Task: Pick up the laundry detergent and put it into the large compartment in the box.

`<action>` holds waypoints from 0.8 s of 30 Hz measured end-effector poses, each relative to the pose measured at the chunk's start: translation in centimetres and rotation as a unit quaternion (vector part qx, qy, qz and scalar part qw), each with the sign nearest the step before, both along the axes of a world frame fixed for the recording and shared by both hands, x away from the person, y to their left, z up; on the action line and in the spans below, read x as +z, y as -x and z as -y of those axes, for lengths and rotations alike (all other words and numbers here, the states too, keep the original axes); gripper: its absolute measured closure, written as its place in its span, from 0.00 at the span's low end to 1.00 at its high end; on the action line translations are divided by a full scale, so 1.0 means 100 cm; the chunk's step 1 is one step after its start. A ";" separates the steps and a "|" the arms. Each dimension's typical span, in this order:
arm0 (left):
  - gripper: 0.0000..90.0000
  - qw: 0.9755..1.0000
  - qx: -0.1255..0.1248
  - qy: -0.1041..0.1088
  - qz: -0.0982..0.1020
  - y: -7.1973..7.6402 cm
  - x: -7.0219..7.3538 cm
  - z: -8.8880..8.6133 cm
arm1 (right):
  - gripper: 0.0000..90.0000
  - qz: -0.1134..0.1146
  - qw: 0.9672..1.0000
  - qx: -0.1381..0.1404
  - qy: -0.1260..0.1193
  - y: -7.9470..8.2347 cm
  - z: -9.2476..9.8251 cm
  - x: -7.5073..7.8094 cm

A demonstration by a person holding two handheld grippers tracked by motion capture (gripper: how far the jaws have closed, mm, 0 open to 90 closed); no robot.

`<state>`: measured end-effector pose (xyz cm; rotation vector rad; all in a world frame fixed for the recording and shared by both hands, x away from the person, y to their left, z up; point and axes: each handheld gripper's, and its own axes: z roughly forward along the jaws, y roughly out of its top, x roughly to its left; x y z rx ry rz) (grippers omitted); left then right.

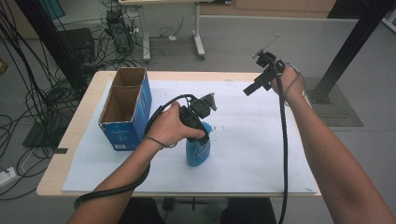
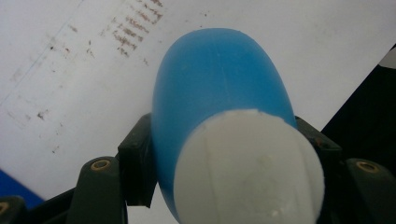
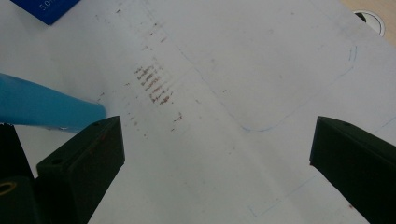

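Blue plastic, smooth and rounded: that's the bottle [image 1: 198, 150] standing upright near the middle of the white sheet [image 1: 261, 154] on the table, and the left gripper [image 1: 198, 133] is clamped on it right now, from above, jaws pressed to either side just below the white cap [image 2: 250, 168]. In the left gripper view the pads sit hard against the curved shoulder, one each side. Over on the person's right, the right gripper [image 1: 251, 89] hangs in the air above the far part of the sheet, jaws wide apart and nothing between them, well away from the bottle. The open-topped cardboard box [image 1: 127, 108] stands just to the left of the bottle, and it looks the likely destination.

Here's the worry: that grip is high, on a slick, tapering surface. If the lift comes fast, I'd expect the bottle to slide down through the pads or swing like a pendulum. The box's compartments look narrow, too, so a swinging base could catch the rim and tip the box.
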<state>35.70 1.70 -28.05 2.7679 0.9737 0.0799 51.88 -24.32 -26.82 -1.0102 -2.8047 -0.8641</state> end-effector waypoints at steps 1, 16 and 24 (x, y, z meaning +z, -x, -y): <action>0.41 1.000 0.000 -0.003 0.001 0.000 0.000 0.000 | 0.03 0.000 1.000 0.000 0.000 0.000 0.000 0.000; 0.41 1.000 0.005 0.002 0.002 0.001 0.000 0.000 | 0.03 0.001 1.000 0.001 0.002 0.000 0.001 0.000; 0.41 1.000 0.006 0.007 0.003 0.001 0.000 -0.001 | 0.03 0.000 1.000 0.001 0.002 0.000 0.000 0.001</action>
